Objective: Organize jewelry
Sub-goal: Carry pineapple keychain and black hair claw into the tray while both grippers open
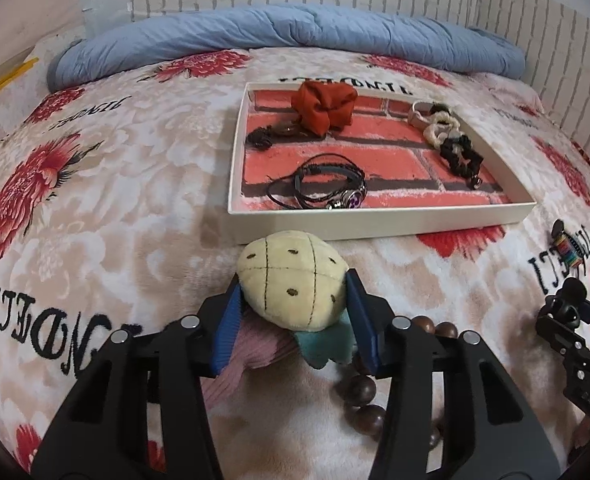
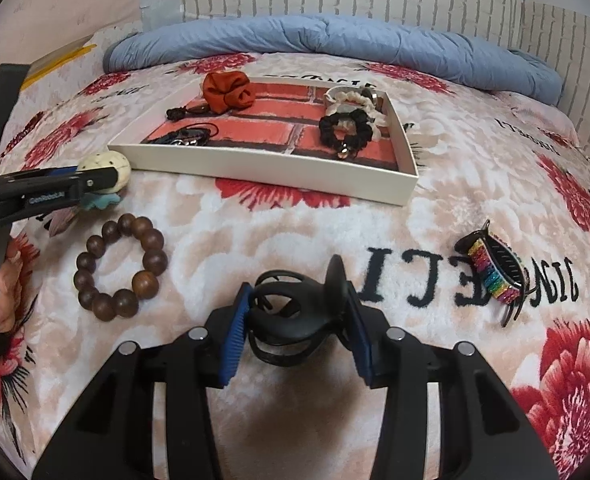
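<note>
My left gripper is shut on a yellow plush pineapple hair tie with a teal leaf and a pink scrunchie part, low over the floral blanket just before the white tray. My right gripper is shut on a black claw clip, also on the blanket. A wooden bead bracelet lies between the two grippers. A rainbow claw clip lies to the right. In the tray are a red scrunchie, black cord bracelets, and a black scrunchie beside a cream one.
A folded blue duvet lies along the far side of the bed under a white brick-pattern wall. A person's hand holds the left gripper at the left edge of the right wrist view. The tray's floor has a red brick print.
</note>
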